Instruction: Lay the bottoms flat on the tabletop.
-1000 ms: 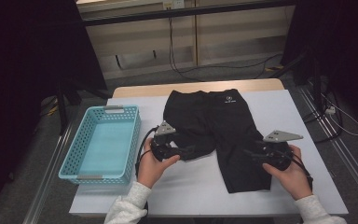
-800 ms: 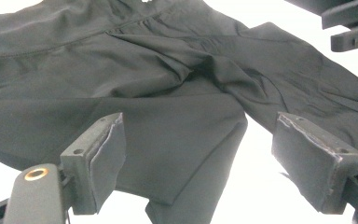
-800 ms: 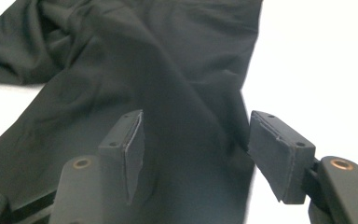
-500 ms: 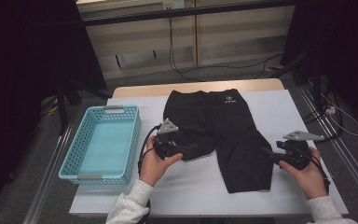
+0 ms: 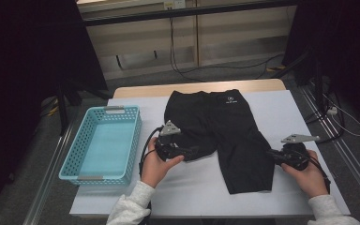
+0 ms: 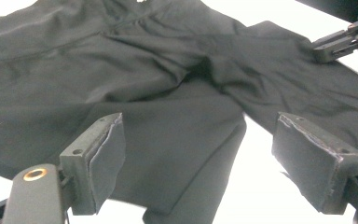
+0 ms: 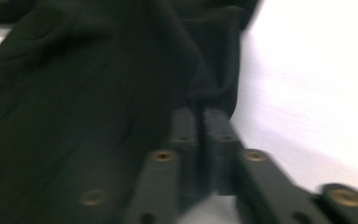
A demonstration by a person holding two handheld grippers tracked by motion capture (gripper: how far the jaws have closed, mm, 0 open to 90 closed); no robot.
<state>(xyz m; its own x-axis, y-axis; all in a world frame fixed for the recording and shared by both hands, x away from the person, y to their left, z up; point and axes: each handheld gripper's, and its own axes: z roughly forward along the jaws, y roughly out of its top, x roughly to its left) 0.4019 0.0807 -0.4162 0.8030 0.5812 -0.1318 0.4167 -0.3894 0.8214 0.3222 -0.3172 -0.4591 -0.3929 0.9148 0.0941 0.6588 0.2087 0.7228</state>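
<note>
High view: black shorts (image 5: 225, 126) lay flat on the table (image 5: 290, 117). Left gripper view: left gripper (image 6: 198, 163), jaws spread, hovered over 1 leg. Right gripper view, blurred: right gripper (image 7: 199, 123), jaws closed, apparently pinching the shorts' edge.

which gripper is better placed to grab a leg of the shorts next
Left. The left gripper has its jaws open over one leg of the black shorts. The right gripper has its jaws together at the other leg's outer edge.

Pale grey knitted sleeves (image 5: 130, 206); black tongs (image 6: 200, 163) with brass screws, grey triangular top plates, trailing black cables
</note>
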